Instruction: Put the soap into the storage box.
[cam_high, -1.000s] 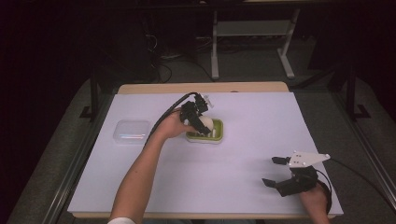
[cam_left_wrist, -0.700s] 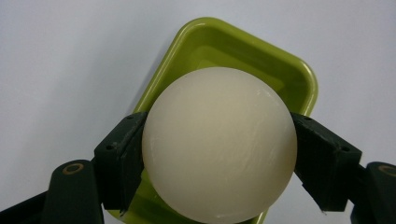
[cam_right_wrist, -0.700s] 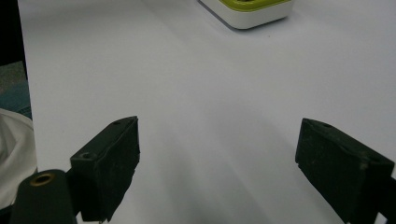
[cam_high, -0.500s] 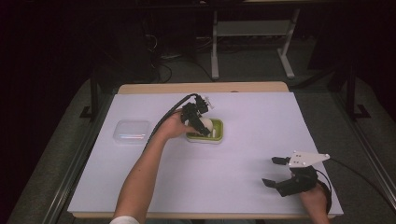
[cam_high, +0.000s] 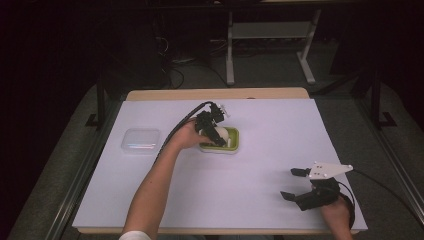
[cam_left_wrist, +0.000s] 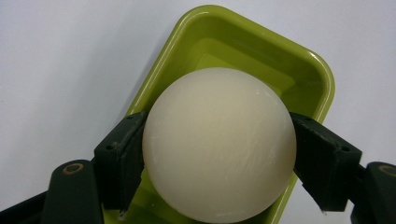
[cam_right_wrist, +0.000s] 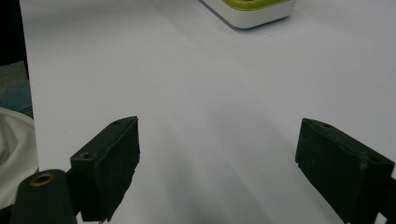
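I have the left gripper (cam_high: 216, 131) clamped on the ball (cam_left_wrist: 218, 144), its fingers (cam_left_wrist: 122, 158) pressing either flank; the ball sits over the green tray (cam_left_wrist: 299, 70), low inside it by the look of the high view, though I cannot tell whether it touches the floor of the tray; over the last second almost nothing has shifted, the hand hovering at the same spot over the tray, so I judge this the moment of placing or lifting, not transit; the right gripper (cam_high: 300, 184) rests near the table's (cam_high: 260, 190) near right corner, well apart, fingers (cam_right_wrist: 109, 161) spread wide on nothing; a clear lidded box (cam_high: 141, 141) lies to the left of the tray, untouched; next I'd ease the fingers apart if the ball is seated.
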